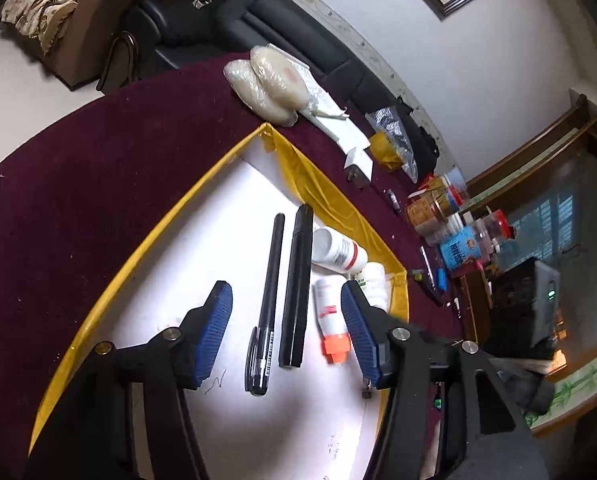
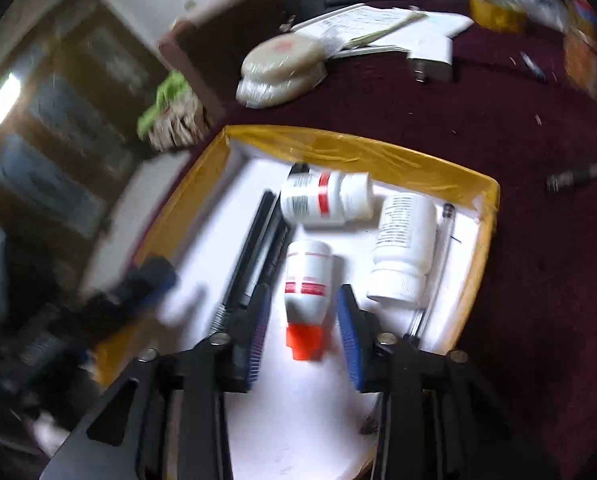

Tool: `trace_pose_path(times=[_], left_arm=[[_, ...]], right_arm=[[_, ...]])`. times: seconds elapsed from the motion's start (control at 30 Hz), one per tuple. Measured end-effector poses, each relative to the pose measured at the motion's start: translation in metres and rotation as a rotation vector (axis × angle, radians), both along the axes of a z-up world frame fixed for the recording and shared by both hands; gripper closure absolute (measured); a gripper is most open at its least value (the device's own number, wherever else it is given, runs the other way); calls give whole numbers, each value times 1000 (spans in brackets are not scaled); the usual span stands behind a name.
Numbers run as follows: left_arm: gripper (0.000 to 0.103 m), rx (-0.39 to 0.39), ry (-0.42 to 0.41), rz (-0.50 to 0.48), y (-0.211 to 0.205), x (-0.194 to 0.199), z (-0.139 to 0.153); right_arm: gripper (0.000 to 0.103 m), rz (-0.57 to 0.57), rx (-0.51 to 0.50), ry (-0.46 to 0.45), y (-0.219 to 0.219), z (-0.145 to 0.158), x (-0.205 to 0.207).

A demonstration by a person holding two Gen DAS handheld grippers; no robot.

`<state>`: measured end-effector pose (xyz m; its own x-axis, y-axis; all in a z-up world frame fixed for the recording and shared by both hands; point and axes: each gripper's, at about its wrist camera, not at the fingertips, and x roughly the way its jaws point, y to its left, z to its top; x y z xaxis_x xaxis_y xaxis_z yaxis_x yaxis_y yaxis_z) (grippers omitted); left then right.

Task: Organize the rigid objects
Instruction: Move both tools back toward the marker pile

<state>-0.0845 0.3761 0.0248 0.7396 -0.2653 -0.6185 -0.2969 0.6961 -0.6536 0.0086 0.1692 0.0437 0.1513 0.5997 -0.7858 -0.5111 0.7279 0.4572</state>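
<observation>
A yellow-edged tray (image 1: 166,216) with a white floor lies on the maroon table. In it lie a black pen (image 1: 268,304), a thicker black marker (image 1: 296,288), three white bottles and a clear pen (image 2: 438,264). My left gripper (image 1: 286,332) is open above the pen and marker. My right gripper (image 2: 304,320) is open, its blue pads either side of the orange-capped bottle (image 2: 308,288), not touching it. The other bottles (image 2: 326,200) (image 2: 402,248) lie beyond. The orange-capped bottle also shows in the left wrist view (image 1: 330,316). The left gripper shows blurred in the right wrist view (image 2: 146,288).
On the maroon cloth (image 1: 98,160) beyond the tray lie wrapped pale discs (image 1: 266,84), papers (image 1: 330,116), a white plug (image 1: 358,164), foil packets (image 1: 394,140) and jars (image 1: 438,208). A black sofa (image 1: 258,20) stands behind the table.
</observation>
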Motion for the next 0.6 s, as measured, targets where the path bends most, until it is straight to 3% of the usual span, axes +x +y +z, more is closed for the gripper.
trace_pose_path(times=[0.23,0.33,0.43,0.6], left_arm=[[41,31,40,-19,-6,0,-4],[38,61,110,-36,-13,5,-11],[37,117,117,-44,-23,3,-10],[37,127,119,-69,-37,-5,-10]], right_arm=[[63,-135,94,-80,-76,23,-8],[63,-222,102,-139,-126,30,-15],[63,-304,118,-158,-171,31,-18],[63,-434,145,-180,-249,34,-29]])
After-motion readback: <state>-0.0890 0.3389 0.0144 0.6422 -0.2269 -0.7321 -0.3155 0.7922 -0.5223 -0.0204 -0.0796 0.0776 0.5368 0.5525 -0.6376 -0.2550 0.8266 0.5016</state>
